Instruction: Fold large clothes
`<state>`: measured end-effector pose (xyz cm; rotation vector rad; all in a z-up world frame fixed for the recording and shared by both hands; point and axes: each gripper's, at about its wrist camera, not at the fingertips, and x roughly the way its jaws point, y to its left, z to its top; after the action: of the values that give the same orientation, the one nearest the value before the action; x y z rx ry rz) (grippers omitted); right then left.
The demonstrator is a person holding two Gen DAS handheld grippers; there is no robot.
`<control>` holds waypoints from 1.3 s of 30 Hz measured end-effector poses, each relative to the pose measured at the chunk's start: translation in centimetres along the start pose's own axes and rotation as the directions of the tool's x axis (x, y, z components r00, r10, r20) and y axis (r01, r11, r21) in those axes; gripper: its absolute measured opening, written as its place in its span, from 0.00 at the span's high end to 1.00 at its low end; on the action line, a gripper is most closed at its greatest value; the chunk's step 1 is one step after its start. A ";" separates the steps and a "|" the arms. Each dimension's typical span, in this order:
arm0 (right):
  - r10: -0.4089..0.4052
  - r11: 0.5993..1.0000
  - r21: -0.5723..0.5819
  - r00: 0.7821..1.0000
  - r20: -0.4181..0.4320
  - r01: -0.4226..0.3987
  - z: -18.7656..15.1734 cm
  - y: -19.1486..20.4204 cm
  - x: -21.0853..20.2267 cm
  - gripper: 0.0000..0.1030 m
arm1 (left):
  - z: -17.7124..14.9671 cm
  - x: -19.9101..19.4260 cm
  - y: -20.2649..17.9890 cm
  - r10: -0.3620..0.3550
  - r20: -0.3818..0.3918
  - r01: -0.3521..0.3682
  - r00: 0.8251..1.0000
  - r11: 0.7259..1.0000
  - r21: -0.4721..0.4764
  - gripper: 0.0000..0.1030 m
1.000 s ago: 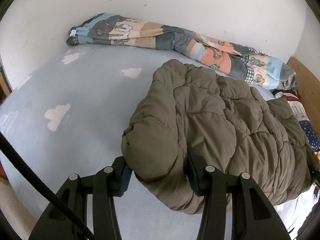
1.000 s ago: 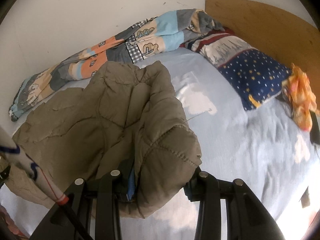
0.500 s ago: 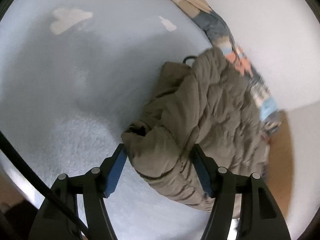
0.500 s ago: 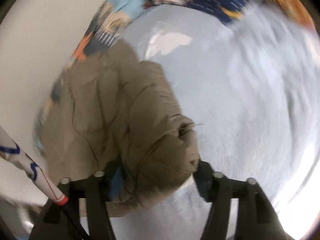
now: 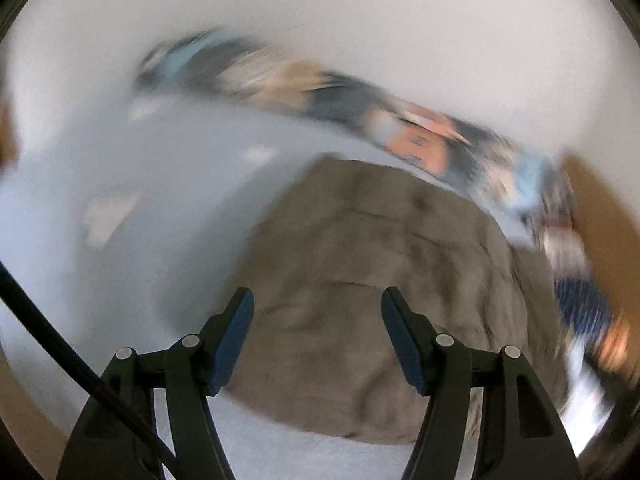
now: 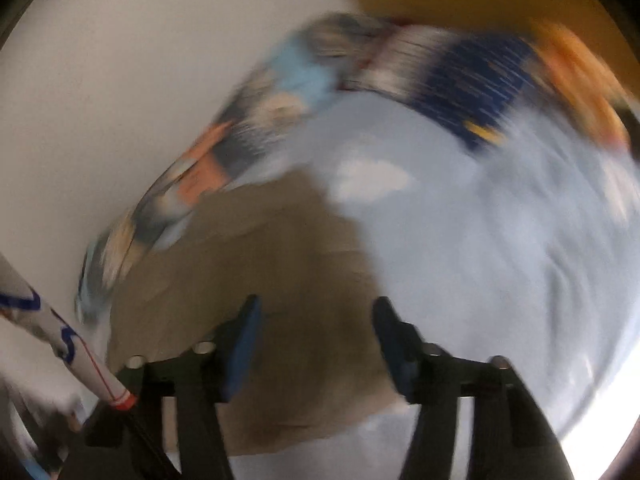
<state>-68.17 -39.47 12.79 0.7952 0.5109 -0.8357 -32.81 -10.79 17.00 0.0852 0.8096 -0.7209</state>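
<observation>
On the pale blue bed sheet (image 5: 120,184) the olive quilted jacket (image 5: 372,280) lies in a folded heap, just beside the patterned blanket (image 5: 420,136) along the wall. A second ago both tools pinched its puffy edge; now the left gripper (image 5: 316,336) stands wide and empty above it, and the right gripper (image 6: 316,344), jaws closing with nothing between them, has also let go. Both views are heavily blurred.

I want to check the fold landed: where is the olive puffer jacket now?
In both wrist views the jacket lies on the light blue sheet, ahead of both grippers, below the patterned quilt along the wall.
</observation>
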 end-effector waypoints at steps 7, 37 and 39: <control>-0.025 0.951 -0.309 1.000 -0.011 0.020 -1.4 9.5 6.5 0.64 | -2.6 5.3 -8.0 0.014 -0.057 0.004 0.998 0.954 0.300 0.36; -0.120 0.992 -0.045 0.984 -0.136 0.114 -3.6 -1.0 4.5 0.58 | -3.8 5.8 -2.1 0.143 -0.168 -0.122 0.975 0.984 0.131 0.29; -0.101 0.995 -0.014 0.977 -0.187 0.100 -3.9 -2.1 5.4 0.58 | -4.0 5.6 -1.9 0.147 -0.163 -0.127 0.976 0.984 0.128 0.29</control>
<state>-67.08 -39.72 5.90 0.8540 0.7247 -0.8570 -33.96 -14.01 10.72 0.3098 0.9169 -0.6348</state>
